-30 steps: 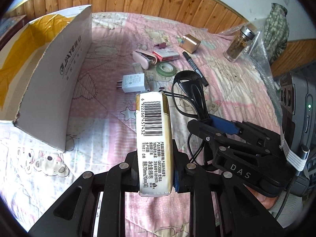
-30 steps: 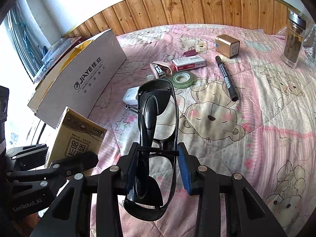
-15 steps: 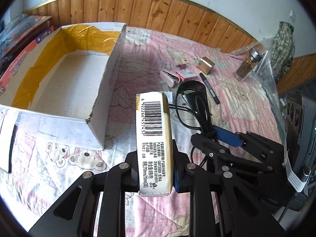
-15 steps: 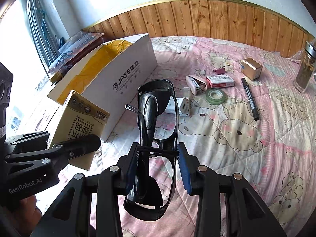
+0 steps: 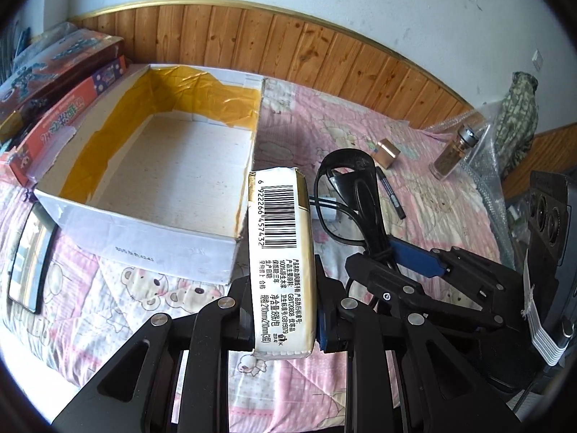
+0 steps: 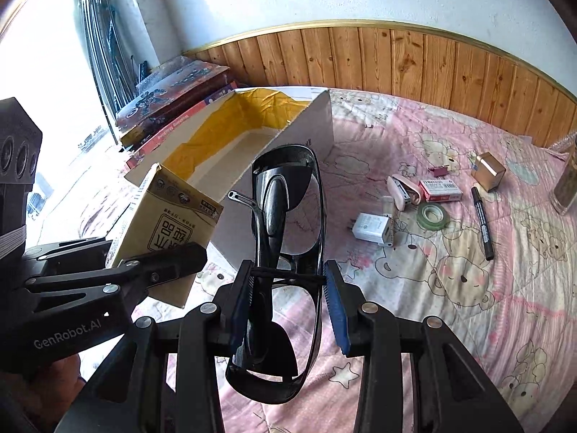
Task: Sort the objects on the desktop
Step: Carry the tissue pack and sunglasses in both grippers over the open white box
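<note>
My left gripper is shut on a tissue pack with a barcode and holds it in the air just right of the near corner of an open white cardboard box. The box has yellow tape inside and holds nothing. My right gripper is shut on folded black glasses and holds them above the pink bedspread. In the right wrist view the left gripper with the tissue pack is at the left, in front of the box.
On the pink bedspread lie a white charger, green tape roll, black marker, red-white small box, pink case and gold box. A glass jar stands far right. Game boxes are stacked left of the box.
Both grippers have risen and swung left toward the cardboard box, whose inside now shows. Each still holds its object.
</note>
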A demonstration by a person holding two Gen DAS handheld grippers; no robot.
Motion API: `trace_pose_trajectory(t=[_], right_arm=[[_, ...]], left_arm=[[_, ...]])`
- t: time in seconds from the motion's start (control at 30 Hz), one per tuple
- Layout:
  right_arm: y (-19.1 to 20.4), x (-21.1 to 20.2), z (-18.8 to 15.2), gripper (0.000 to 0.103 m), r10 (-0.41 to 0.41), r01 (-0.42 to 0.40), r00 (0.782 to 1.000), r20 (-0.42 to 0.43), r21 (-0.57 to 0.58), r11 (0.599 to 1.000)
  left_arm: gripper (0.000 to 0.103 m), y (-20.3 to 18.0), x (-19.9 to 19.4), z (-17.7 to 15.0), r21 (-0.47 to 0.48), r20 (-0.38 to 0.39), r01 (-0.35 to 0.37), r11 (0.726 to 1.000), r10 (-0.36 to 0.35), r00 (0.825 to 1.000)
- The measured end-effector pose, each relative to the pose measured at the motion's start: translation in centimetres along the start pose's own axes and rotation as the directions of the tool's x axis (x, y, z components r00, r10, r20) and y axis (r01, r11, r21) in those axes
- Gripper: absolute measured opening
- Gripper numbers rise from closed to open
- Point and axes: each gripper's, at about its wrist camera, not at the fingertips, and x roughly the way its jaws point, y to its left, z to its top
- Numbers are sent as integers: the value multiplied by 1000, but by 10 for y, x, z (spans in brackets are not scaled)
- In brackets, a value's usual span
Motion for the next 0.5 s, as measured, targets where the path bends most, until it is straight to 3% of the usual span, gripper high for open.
trace_pose_trajectory(t=[0.5], right_arm=[[47,0,39,40,45,-43,999,23,-102,994]], left_arm=[[23,39,-30,29,-65,75,25,998,-20,997]])
